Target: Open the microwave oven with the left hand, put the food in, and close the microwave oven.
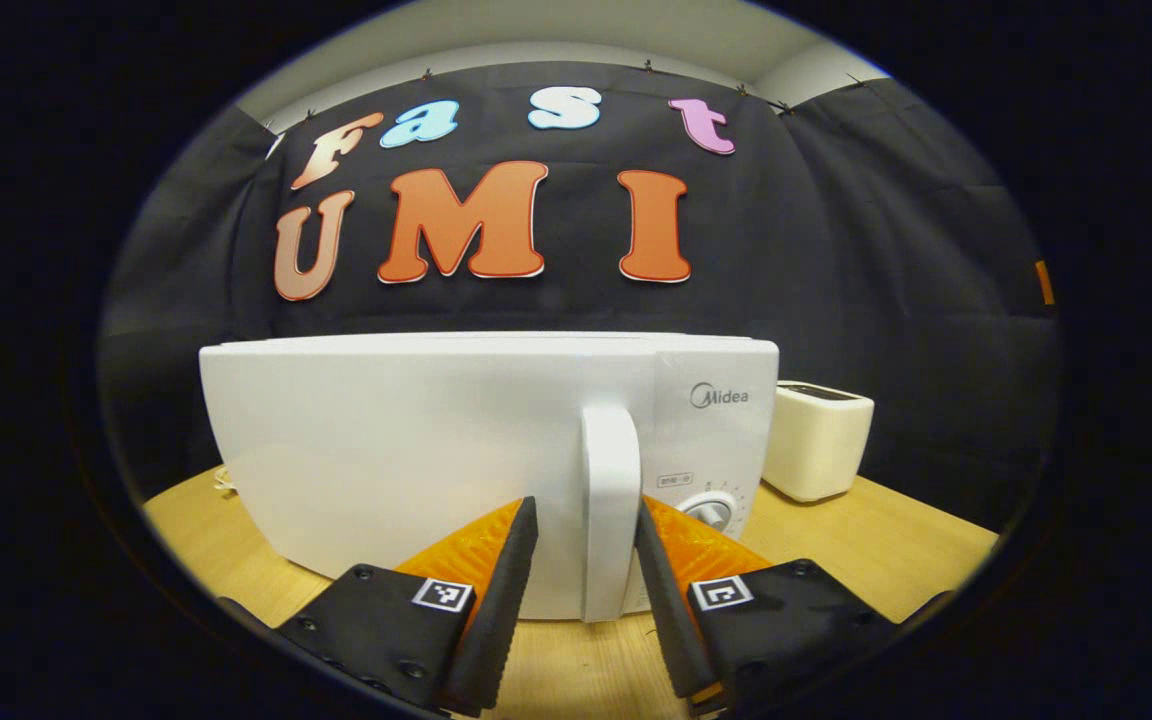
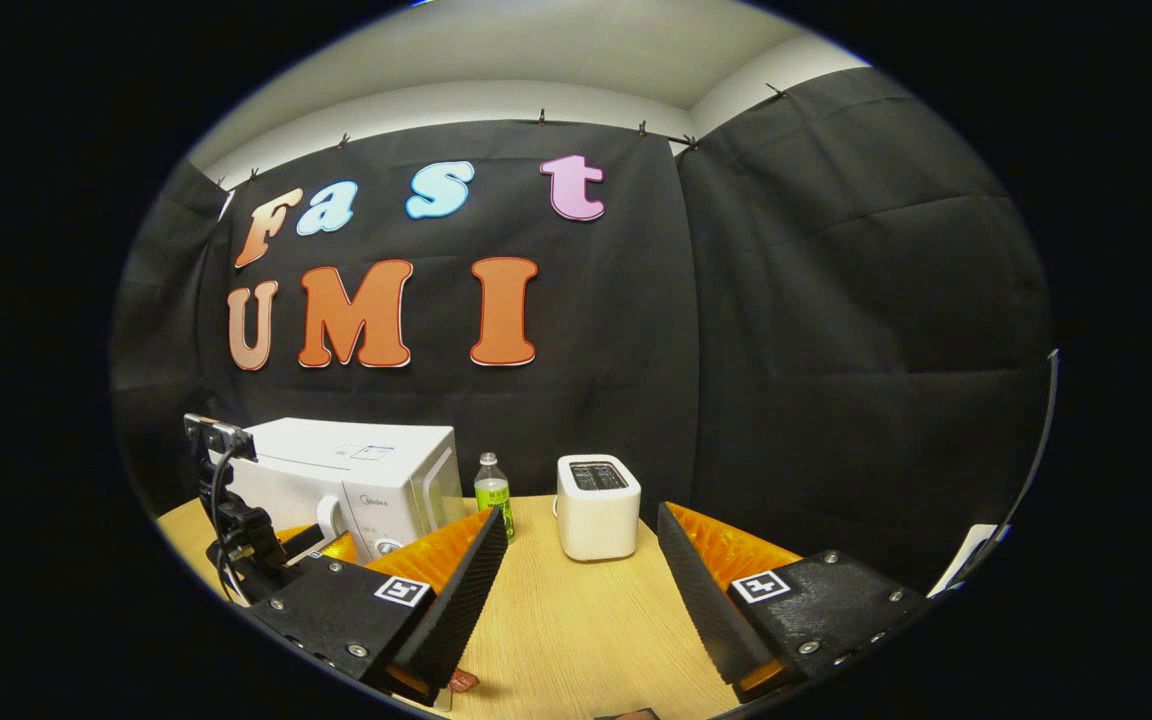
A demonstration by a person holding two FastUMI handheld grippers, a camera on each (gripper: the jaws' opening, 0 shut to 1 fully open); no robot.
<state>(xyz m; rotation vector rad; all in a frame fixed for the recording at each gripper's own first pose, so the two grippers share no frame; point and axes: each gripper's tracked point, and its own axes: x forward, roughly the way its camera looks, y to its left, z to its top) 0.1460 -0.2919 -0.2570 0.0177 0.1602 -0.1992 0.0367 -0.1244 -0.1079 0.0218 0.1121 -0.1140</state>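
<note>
White microwave door closed; left gripper spread astride its handle, perhaps touching

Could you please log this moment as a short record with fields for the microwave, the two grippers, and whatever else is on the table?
microwave: white, on the wooden table, door closed
handle: vertical, white, between the left gripper's fingers
left gripper: open, fingers either side of the handle, contact not clear
right gripper: open, empty, above the table
toaster: white, right of the microwave
bottle: green label, upright, between microwave and toaster
task stage: door not yet opened
</note>
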